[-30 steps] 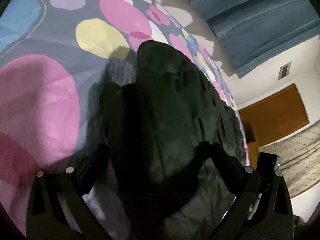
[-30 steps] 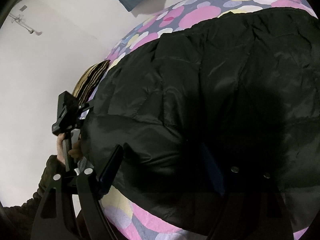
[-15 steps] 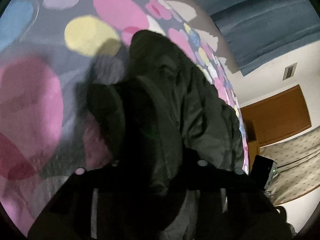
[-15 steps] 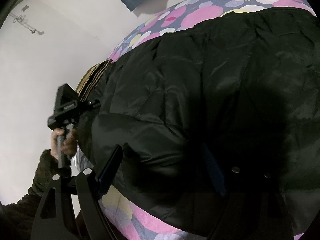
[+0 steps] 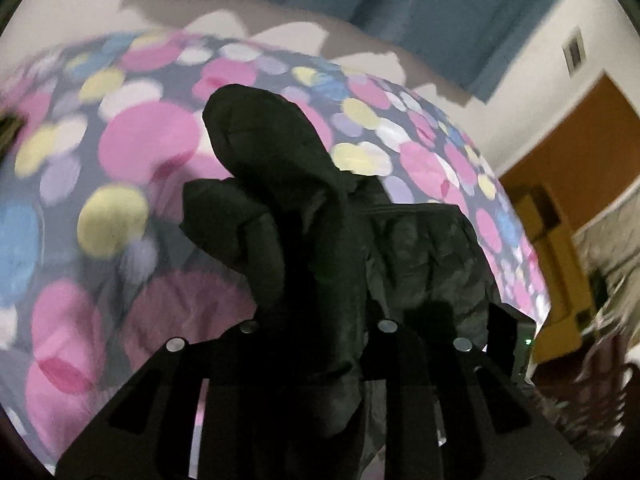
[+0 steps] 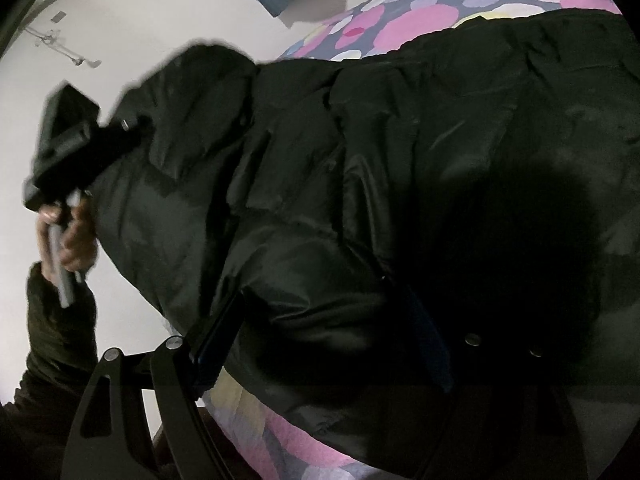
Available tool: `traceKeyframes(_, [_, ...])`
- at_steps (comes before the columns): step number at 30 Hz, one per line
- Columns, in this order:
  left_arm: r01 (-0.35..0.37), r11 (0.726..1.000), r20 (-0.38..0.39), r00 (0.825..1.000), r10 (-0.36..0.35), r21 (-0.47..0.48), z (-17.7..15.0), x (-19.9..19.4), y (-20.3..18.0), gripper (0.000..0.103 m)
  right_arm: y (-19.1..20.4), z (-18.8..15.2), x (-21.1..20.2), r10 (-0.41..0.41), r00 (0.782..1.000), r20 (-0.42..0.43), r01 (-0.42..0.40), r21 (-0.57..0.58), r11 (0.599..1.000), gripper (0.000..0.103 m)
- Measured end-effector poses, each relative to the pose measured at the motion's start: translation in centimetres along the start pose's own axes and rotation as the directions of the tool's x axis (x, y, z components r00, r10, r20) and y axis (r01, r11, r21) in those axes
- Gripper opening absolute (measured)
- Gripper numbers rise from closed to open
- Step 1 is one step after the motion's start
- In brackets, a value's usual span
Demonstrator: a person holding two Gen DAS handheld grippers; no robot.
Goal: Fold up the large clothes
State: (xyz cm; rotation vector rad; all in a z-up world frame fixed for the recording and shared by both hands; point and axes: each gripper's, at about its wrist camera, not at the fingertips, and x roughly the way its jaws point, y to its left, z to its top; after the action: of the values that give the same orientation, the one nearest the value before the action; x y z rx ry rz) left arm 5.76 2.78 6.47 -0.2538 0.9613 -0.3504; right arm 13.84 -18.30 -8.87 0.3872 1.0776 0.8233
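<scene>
A large black puffer jacket [image 6: 400, 168] lies on a bed with a spotted cover [image 6: 404, 24]. My left gripper [image 5: 316, 344] is shut on a thick fold of the jacket [image 5: 272, 184] and holds it lifted above the bed; it shows in the right wrist view [image 6: 132, 128] at the jacket's raised left corner. My right gripper [image 6: 324, 340] has its jaws wide apart around a bulging edge of the jacket near the bed's front edge. Its right finger is lost in shadow.
The bed cover [image 5: 140, 140] has pink, yellow and blue circles. A blue curtain [image 5: 420, 8] hangs behind the bed. A brown door [image 5: 580, 152] and yellow furniture [image 5: 560, 280] stand to the right. A white wall [image 6: 120, 40] is to the left.
My left gripper closed on the jacket fold and lifted it up off the bed. The jacket's left corner rose with it. My right gripper stayed open in place.
</scene>
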Motion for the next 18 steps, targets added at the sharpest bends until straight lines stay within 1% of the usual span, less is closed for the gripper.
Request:
traceKeyframes(3, [-0.018, 0.997, -0.003, 1.000, 0.018, 0.071, 1.1, 0.2, -3.9, 0.021, -0.7, 0.3, -0.3, 0.050, 0.999, -0.006, -0.050, 0.014, 0.999, 0.080])
traceKeyframes(5, [-0.028, 0.991, -0.013, 0.999, 0.030, 0.134, 1.6, 1.1, -6.9, 0.021, -1.2, 0.5, -0.7, 0.088, 0.996, -0.012, -0.088, 0.024, 0.996, 0.080])
traceKeyframes(8, [-0.041, 0.980, -0.024, 0.999, 0.047, 0.195, 1.5, 2.9, -10.4, 0.021, -1.8, 0.7, -1.5, 0.138, 0.990, -0.021, -0.137, 0.042, 0.990, 0.079])
traceKeyframes(11, [-0.044, 0.969, -0.033, 0.998, 0.054, 0.242, 1.1, 5.3, -13.6, 0.021, -2.8, 0.9, -3.4, 0.193, 0.981, -0.002, -0.192, 0.076, 0.978, 0.079])
traceKeyframes(12, [-0.043, 0.967, -0.033, 0.998, 0.053, 0.251, 0.9, 5.8, -14.4, 0.021, -2.6, 0.9, -3.9, 0.199, 0.980, 0.014, -0.200, 0.085, 0.976, 0.079])
traceKeyframes(14, [-0.030, 0.962, -0.035, 0.999, 0.042, 0.273, 0.2, 7.3, -15.8, 0.021, -3.7, 1.4, -6.0, 0.207, 0.975, 0.074, -0.215, 0.111, 0.970, 0.079])
traceKeyframes(16, [-0.017, 0.959, -0.037, 0.999, 0.028, 0.284, -0.3, 8.5, -16.9, 0.021, -5.3, 2.0, -8.7, 0.219, 0.964, 0.150, -0.240, 0.146, 0.960, 0.080])
traceKeyframes(18, [-0.021, 0.953, -0.028, 0.999, 0.031, 0.302, -0.9, 9.5, -18.0, 0.021, -6.5, 2.7, -10.6, 0.220, 0.952, 0.211, -0.259, 0.178, 0.949, 0.080])
